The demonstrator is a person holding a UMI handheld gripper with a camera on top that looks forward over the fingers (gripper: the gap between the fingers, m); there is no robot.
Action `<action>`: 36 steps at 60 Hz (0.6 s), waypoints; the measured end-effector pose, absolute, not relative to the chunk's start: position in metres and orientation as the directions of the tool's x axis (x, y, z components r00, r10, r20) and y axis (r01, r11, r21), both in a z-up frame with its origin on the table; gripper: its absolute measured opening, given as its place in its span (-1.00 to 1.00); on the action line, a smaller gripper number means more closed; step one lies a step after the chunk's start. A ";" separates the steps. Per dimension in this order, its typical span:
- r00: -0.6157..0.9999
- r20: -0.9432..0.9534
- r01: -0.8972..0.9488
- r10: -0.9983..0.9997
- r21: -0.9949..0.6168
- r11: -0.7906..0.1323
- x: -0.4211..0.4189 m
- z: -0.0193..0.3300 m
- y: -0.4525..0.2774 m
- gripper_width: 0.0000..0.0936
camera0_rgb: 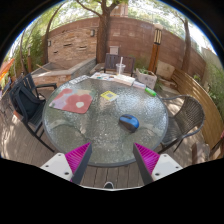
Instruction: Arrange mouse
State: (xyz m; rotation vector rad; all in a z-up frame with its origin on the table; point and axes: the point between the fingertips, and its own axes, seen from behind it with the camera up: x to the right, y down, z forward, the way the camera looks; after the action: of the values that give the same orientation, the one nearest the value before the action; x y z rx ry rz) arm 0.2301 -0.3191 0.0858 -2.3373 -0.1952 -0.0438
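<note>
Spreading across the background, a brick wall (85, 40) and tree trunks (104, 25) close off a patio, with a wooden deck (25, 135) underfoot. No brand, label or writing can be read on anything here.

Filling the middle is a round glass table (95, 125), its top speckled and see-through. Dark metal chairs stand around it: one (27, 97) at the left with something dark draped on it, one (185, 120) at the right, and another (118, 63) at the far side.

On the glass lies a flat red sheet (72, 99) toward the left, with a smaller yellow-green item (108, 97) just beside it. A small green object (150, 91) sits at the far right rim.

The mouse (129, 122), dark blue, rests on the table right of centre, apart from the other items. It lies beyond the gripper (115, 155), ahead of the fingers and slightly nearer the right one. The fingers are spread wide, their magenta pads (79, 157) holding nothing.
</note>
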 end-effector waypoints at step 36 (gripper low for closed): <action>0.993 0.073 0.113 0.087 -0.725 -0.679 0.318 -0.013 -0.133 0.76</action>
State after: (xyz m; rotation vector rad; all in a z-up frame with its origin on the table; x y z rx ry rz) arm 0.3177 -0.1333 -0.0130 -2.3209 -0.1388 -0.0410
